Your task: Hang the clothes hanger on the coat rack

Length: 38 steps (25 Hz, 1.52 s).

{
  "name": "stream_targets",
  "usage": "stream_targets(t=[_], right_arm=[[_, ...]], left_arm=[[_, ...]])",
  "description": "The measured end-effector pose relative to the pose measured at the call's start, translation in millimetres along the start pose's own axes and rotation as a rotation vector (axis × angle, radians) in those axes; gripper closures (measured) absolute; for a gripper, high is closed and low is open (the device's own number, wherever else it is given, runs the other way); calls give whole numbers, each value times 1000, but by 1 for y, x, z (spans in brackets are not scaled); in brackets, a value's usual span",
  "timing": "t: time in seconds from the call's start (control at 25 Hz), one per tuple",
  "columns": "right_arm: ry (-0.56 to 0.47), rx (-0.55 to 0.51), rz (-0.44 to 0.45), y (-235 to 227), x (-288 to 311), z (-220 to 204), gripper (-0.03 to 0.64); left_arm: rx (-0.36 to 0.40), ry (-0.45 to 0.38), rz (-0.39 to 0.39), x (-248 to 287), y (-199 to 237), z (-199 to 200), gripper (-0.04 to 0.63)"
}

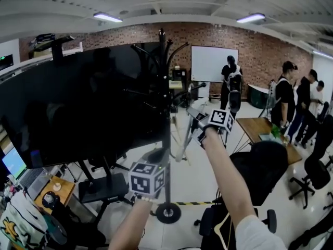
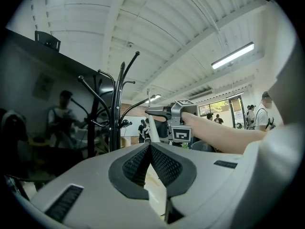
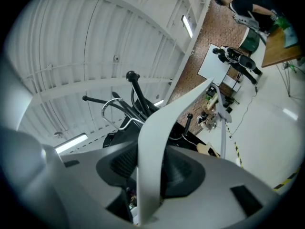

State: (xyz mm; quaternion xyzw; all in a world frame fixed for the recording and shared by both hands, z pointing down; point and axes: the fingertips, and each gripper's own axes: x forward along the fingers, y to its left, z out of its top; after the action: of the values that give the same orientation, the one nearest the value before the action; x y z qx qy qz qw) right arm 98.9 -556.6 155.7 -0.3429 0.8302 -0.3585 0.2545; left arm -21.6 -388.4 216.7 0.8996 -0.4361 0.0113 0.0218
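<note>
You are keeping both sets of jaws closed on the clothes hanger (image 3: pixel 157 128): right gripper (image 3: pixel 150 161) on its broad pale arm, left gripper (image 2: pixel 150 148) on a lower end. That seems to be steadying its metal hook (image 3: pixel 103 111) near the coat rack (image 1: pixel 166 92) prongs, apparently not yet over one.

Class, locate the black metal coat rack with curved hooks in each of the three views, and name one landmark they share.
Head view: black metal coat rack at centre, beside the dark screen.
Left gripper view: coat rack left of centre.
Right gripper view: coat rack left of centre, against the ceiling.
Shared landmark: red brick wall.
</note>
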Motion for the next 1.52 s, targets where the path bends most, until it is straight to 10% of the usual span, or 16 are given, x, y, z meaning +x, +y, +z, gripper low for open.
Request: stream_targets(t=[0.8, 1.52], right_arm=[[-60, 210, 3, -61, 42, -10, 430], [37, 187, -78, -81, 82, -54, 426]], left_arm=[[-25, 47, 70, 14, 31, -20, 607], [-54, 71, 94, -5, 37, -41, 606]])
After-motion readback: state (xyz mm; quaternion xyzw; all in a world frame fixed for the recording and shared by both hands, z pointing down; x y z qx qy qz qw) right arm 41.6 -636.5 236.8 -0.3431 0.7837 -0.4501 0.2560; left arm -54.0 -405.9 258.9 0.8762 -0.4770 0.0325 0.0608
